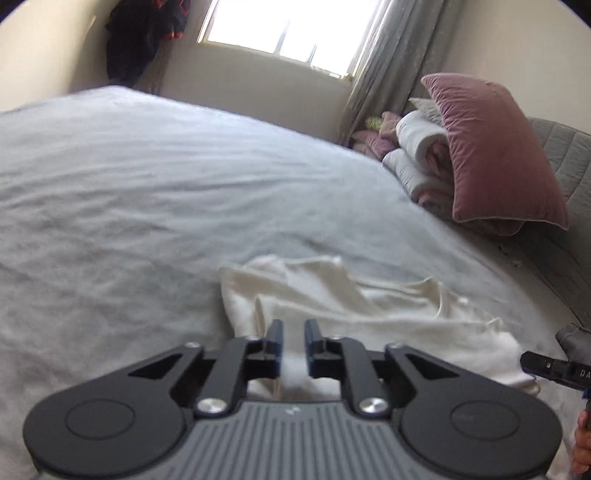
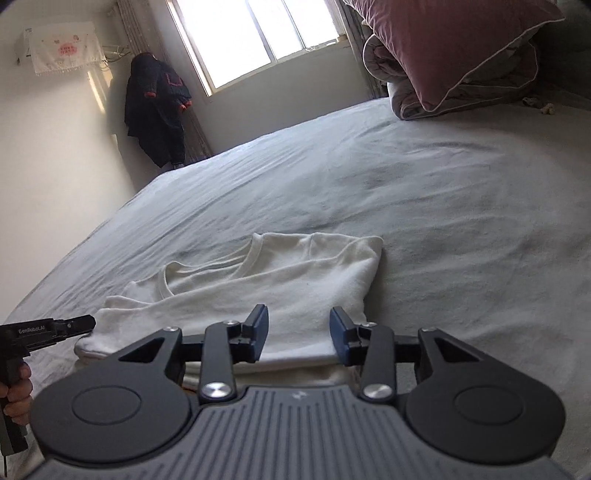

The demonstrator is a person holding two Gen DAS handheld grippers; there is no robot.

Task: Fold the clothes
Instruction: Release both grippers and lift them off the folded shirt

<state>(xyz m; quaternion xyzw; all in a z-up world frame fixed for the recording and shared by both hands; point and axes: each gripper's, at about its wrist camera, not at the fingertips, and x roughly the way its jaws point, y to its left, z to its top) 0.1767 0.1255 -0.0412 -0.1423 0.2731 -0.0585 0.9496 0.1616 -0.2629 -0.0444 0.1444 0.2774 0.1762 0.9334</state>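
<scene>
A cream-white shirt lies partly folded on the grey bed sheet, its neckline showing in the right wrist view. My left gripper hovers over the shirt's left end, jaws a narrow gap apart with nothing pinched; its tip also shows in the right wrist view beside the shirt's left corner. My right gripper stands open above the shirt's near edge, the cloth lying below its fingers. Its fingertip reaches into the left wrist view by the shirt's right end.
A pink pillow leans on rolled bedding by the grey quilted headboard. A dark jacket hangs in the corner next to the bright window. A hand holds the left tool.
</scene>
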